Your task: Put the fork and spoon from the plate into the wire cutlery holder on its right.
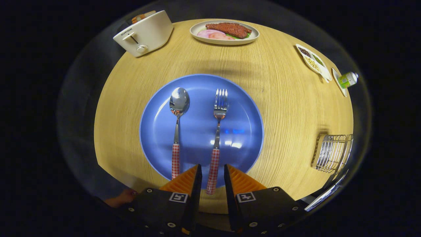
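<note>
- Presently, gripper (212, 172): fingers parted by a narrow gap; the end of the fork's handle lies in that gap; no finger visibly touches it, so nothing is held
- Fork (217, 131): lies lengthwise on the plate, tines pointing away from the fingers; metal stem, red-and-white checked handle reaching past the near rim of the plate
- Spoon (178, 125): lies beside the fork, on its left, the two apart and roughly parallel; bowl facing up and pointing away; same checked handle, ending just beside the left finger
- Plate (243, 108): blue, round; sits on the table just ahead of the fingers
- Wire cutlery holder (332, 153): stands on the table well to the right of the plate, near the table's edge
- Table (283, 98): round, light wood grain
- Toaster (144, 33): cream; far left, beyond the plate
- Dish of food (224, 32): oval, pale; far side of the table
- Small tray (313, 62): divided into compartments; far right
- Bottle (348, 79): small, green label; lies just beyond the tray
</note>
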The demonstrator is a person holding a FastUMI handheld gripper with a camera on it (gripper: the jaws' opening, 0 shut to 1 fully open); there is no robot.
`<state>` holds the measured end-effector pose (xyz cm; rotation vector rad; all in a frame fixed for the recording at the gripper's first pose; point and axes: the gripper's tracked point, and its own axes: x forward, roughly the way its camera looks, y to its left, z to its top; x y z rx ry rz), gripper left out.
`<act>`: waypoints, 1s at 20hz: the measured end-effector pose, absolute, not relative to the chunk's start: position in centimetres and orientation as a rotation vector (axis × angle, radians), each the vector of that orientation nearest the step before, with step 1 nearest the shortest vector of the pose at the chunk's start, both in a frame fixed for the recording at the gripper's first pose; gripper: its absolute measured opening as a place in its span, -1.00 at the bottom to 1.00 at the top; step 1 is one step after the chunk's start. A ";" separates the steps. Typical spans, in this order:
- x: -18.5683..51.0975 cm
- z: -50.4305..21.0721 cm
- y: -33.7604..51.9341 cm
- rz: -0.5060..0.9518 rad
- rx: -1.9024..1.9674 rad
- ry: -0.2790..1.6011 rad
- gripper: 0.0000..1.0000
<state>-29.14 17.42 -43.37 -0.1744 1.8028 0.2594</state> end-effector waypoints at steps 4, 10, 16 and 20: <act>-30.6 -43.5 17.3 0.244 -0.199 1.845 -0.43; -30.4 -42.9 16.7 0.199 -0.177 1.849 -0.80; -27.0 -38.0 13.2 0.198 -0.141 1.755 -0.81; -25.7 -34.7 5.6 0.127 -0.158 1.727 -0.82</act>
